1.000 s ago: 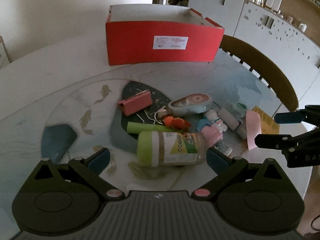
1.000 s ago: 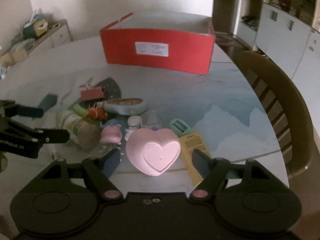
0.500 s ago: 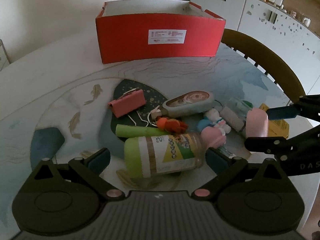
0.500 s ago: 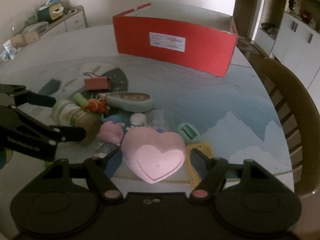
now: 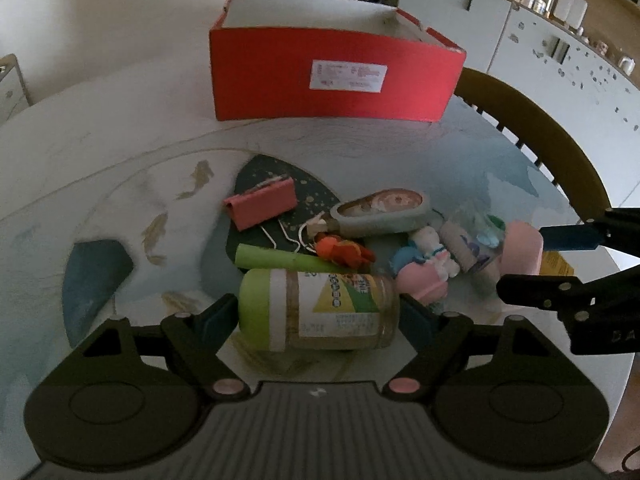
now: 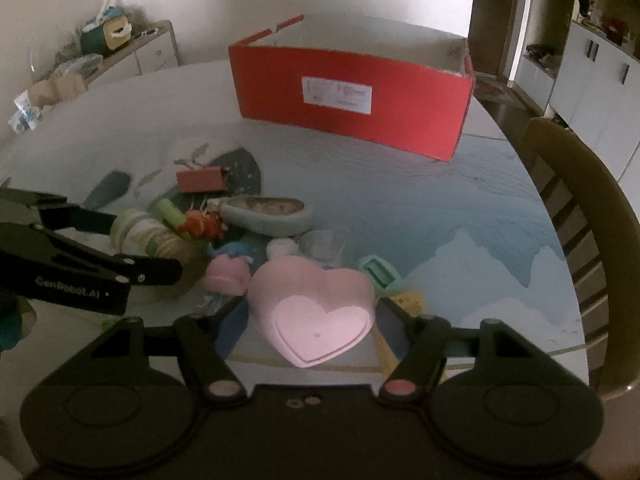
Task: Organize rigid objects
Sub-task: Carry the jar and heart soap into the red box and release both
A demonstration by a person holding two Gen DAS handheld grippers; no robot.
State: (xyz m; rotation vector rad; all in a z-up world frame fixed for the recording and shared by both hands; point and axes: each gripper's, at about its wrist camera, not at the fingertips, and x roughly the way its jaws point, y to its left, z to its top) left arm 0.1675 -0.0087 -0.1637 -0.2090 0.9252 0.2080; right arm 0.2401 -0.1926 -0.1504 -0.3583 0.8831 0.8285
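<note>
A jar [image 5: 320, 312] with a green lid and a printed label lies on its side on the table. My left gripper [image 5: 316, 312] straddles it lengthwise. Its jaws are closing, one pad against the lid and the other against the base. The jar's far side shows in the right wrist view [image 6: 148, 236]. My right gripper [image 6: 311, 308] has its jaws closing on a pink heart-shaped box [image 6: 316, 304], tilted so its underside faces the camera. The left wrist view shows that box [image 5: 520, 248] on edge between the right gripper's fingers [image 5: 576, 238]. The red open box [image 5: 332, 80] stands at the table's far side.
Beyond the jar lies a clutter: a pink binder clip [image 5: 260, 208], a green tube [image 5: 272, 260], an orange toy [image 5: 344, 252], an oval teal case [image 5: 380, 216], a pink-and-blue figurine [image 5: 420, 276]. A clear cup [image 6: 324, 244] and a mint item [image 6: 378, 272] sit near the heart. A wooden chair [image 5: 540, 140] stands at right.
My left gripper came down closer to the jar and its jaws narrowed onto the jar's two ends. The right jaws narrowed around the pink heart box, which moved with the gripper.
</note>
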